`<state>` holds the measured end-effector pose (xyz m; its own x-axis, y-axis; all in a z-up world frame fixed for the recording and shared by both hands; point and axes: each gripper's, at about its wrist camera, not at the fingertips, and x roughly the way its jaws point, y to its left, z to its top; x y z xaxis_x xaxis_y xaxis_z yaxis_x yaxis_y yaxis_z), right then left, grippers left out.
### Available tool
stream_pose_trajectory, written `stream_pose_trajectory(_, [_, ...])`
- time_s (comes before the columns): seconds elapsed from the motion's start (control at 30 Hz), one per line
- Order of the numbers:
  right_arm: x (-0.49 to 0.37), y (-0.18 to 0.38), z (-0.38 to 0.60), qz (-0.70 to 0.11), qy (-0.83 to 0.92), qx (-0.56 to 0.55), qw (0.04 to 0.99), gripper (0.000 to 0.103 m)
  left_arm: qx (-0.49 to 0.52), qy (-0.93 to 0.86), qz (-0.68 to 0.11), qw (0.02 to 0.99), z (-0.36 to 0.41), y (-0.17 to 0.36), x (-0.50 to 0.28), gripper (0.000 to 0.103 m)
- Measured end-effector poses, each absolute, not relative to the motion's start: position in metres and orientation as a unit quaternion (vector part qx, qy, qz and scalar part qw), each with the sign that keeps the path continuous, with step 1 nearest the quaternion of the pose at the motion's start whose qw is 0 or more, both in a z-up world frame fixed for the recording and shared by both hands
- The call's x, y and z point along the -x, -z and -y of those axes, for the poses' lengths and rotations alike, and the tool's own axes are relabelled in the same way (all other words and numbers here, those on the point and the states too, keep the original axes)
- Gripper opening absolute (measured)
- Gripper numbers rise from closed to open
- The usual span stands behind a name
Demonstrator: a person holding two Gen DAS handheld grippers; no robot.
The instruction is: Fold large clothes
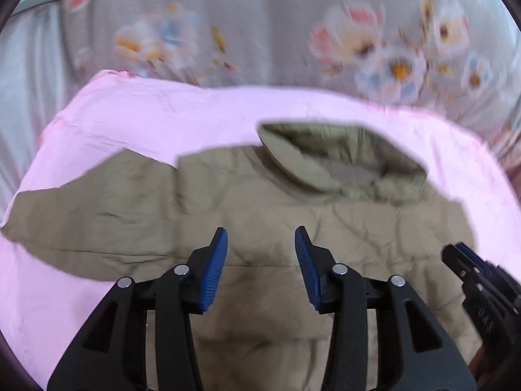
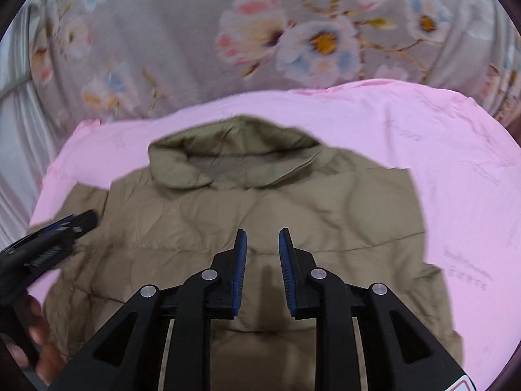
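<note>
— So, where is the coat?

— My khaki padded hooded jacket lies spread flat on the pink sheet, hood at the far end, toward the grey flowered fabric behind. One sleeve sticks out to the left in my left view.

— And your tongs?

— My left tongs hover above the jacket's body, their blue ribbed pads well apart, with nothing between them. My right tongs hang over the middle of the jacket too, just below the hood, jaws parted by a narrower gap and empty.

— Do the two see each other?

— Yes. The right tongs show at the right edge of my left view, and the left tongs at the left edge of my right view, with my hand below them.
</note>
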<state>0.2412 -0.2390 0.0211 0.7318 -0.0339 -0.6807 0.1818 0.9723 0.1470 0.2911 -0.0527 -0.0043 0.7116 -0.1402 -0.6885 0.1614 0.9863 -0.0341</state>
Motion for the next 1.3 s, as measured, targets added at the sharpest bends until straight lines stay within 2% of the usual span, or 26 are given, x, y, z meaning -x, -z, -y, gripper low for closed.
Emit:
stream_pose_trajectory(0.17, [-0.252,0.023,0.231,-0.405,0.056,-0.097,0.907,0.021,-0.02,0.077,-0.394,0.915,0.057,0.056,-0.298,0.043])
stream_pose_trajectory(0.73, [-0.202,0.021,0.219,-0.412,0.066,-0.082,0.905,0.021,-0.042,0.061,-0.383,0.921,0.049,0.058,-0.235,0.044])
stream_pose_trajectory(0.83, [-0.207,0.02,0.218,-0.418,0.066,-0.078,0.903,0.022,-0.002,0.073,-0.392,0.917,0.034,0.049,-0.236,0.046])
stream_pose_trajectory(0.87, [-0.206,0.017,0.219,-0.418,0.064,-0.079,0.903,0.023,0.031,0.083,-0.398,0.913,0.019,0.039,-0.235,0.046])
stream_pose_trajectory(0.9, [-0.204,0.012,0.219,-0.419,0.061,-0.077,0.903,0.026,0.058,0.086,-0.396,0.912,0.005,0.03,-0.233,0.052])
stream_pose_trajectory(0.93, [-0.201,0.007,0.219,-0.417,0.059,-0.077,0.904,0.032,0.091,0.076,-0.386,0.915,-0.021,0.015,-0.231,0.064])
stream_pose_trajectory(0.97, [-0.196,0.0,0.22,-0.41,0.057,-0.08,0.907,0.037,0.109,0.063,-0.376,0.918,-0.039,0.006,-0.23,0.071])
stream_pose_trajectory(1.0, [-0.19,-0.007,0.221,-0.402,0.053,-0.086,0.91,0.047,0.131,0.04,-0.363,0.922,-0.069,-0.004,-0.23,0.079])
stream_pose_trajectory(1.03, [-0.182,-0.014,0.222,-0.395,0.046,-0.091,0.913,0.05,0.144,0.022,-0.356,0.923,-0.09,-0.01,-0.231,0.08])
stream_pose_trajectory(1.13, [-0.167,-0.021,0.223,-0.393,0.04,-0.084,0.915,0.051,0.195,-0.057,-0.354,0.913,-0.18,-0.016,-0.245,0.08])
stream_pose_trajectory(1.3, [-0.149,-0.017,0.226,-0.406,0.033,-0.098,0.908,0.052,0.259,-0.178,-0.37,0.874,-0.309,0.008,-0.276,0.079])
